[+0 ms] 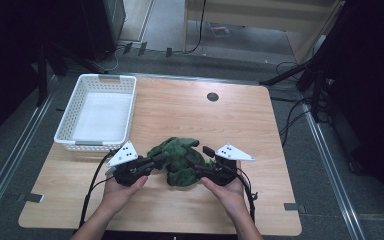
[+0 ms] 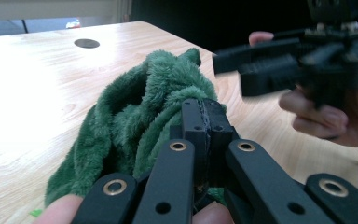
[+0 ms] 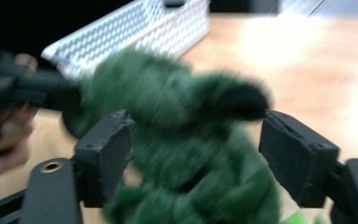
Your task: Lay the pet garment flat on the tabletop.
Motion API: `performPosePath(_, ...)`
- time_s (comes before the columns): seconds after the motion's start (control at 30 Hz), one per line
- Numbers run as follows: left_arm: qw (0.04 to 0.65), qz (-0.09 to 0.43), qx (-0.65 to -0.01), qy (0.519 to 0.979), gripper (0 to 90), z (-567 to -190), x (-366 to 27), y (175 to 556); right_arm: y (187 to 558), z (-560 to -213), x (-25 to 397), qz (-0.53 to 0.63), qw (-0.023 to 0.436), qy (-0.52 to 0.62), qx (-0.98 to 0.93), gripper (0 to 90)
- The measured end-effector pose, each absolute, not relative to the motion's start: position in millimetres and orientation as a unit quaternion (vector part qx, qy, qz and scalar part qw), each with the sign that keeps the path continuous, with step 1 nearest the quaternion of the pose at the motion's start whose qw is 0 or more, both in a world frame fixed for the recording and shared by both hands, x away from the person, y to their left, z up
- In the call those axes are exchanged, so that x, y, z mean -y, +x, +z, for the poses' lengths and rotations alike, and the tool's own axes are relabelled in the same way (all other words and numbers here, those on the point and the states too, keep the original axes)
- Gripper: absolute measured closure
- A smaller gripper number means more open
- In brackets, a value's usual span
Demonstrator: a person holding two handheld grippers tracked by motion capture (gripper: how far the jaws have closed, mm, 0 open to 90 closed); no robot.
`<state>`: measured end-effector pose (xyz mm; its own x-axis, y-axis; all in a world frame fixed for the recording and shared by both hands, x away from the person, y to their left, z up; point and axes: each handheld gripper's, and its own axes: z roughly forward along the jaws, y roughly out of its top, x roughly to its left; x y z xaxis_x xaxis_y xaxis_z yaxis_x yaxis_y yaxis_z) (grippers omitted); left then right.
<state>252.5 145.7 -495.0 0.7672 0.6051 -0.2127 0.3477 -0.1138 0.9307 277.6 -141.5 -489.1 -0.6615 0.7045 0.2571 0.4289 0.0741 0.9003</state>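
Left claw (image 2: 207, 122) pinching fluffy (crumpled) green cloth (image 2: 140, 116)

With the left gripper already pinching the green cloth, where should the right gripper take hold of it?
Probably the raised fold on the green cloth's right side, coming in from the right. The cloth lies bunched on the table, and the right gripper already has its jaws wide open around that bulk, opposite the left gripper, so closing there should catch a thick fold.
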Motion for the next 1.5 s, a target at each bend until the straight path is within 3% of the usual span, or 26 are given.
performPosePath(0.07,0.583,0.108,-0.320,0.739,90.0,-495,-145,252,284,-484,147,0.569,0.150,0.405,-0.700,34.7)
performPosePath(0.17,0.583,0.104,-0.318,0.740,90.0,-496,-143,252,296,-488,146,0.547,0.152,0.411,-0.713,38.8)
performPosePath(0.3,0.585,0.095,-0.309,0.744,90.0,-497,-141,251,308,-504,134,0.539,0.106,0.416,-0.725,40.6)
performPosePath(0.4,0.568,0.099,-0.313,0.754,90.0,-501,-139,252,313,-512,127,0.548,0.095,0.411,-0.723,54.5)
performPosePath(0.5,0.558,0.092,-0.332,0.755,90.0,-508,-140,255,314,-514,125,0.546,0.101,0.409,-0.724,81.7)
performPosePath(0.57,0.551,0.091,-0.355,0.750,90.0,-513,-144,257,313,-514,126,0.530,0.116,0.408,-0.734,86.4)
performPosePath(0.7,0.538,0.119,-0.393,0.736,72.2,-516,-147,255,309,-510,133,0.527,0.139,0.409,-0.732,87.6)
performPosePath(0.77,0.526,0.124,-0.403,0.739,56.4,-517,-144,254,306,-507,138,0.535,0.145,0.410,-0.725,87.6)
performPosePath(0.87,0.505,0.122,-0.409,0.750,48.3,-521,-140,253,298,-502,140,0.535,0.158,0.401,-0.727,87.6)
performPosePath(0.93,0.485,0.114,-0.405,0.767,53.2,-526,-136,253,292,-503,140,0.522,0.161,0.397,-0.738,87.5)
performPosePath(1.07,0.462,0.088,-0.390,0.791,84.9,-532,-131,251,273,-509,149,0.486,0.156,0.389,-0.767,87.5)
performPosePath(1.1,0.458,0.078,-0.382,0.799,88.1,-533,-130,251,267,-509,153,0.482,0.150,0.389,-0.771,87.5)
performPosePath(1.27,0.446,0.048,-0.361,0.818,89.1,-538,-122,248,240,-515,175,0.468,0.117,0.396,-0.782,86.7)
performPosePath(1.3,0.447,0.049,-0.363,0.816,88.8,-538,-122,248,238,-516,178,0.472,0.114,0.391,-0.782,83.5)
performPosePath(1.33,0.447,0.052,-0.363,0.816,88.5,-538,-122,249,235,-512,180,0.479,0.110,0.383,-0.782,74.2)
performPosePath(1.4,0.448,0.054,-0.364,0.815,88.1,-538,-121,250,236,-495,178,0.500,0.142,0.365,-0.772,60.3)
performPosePath(1.5,0.448,0.052,-0.369,0.813,87.3,-539,-121,251,250,-464,162,0.530,0.166,0.346,-0.756,57.6)
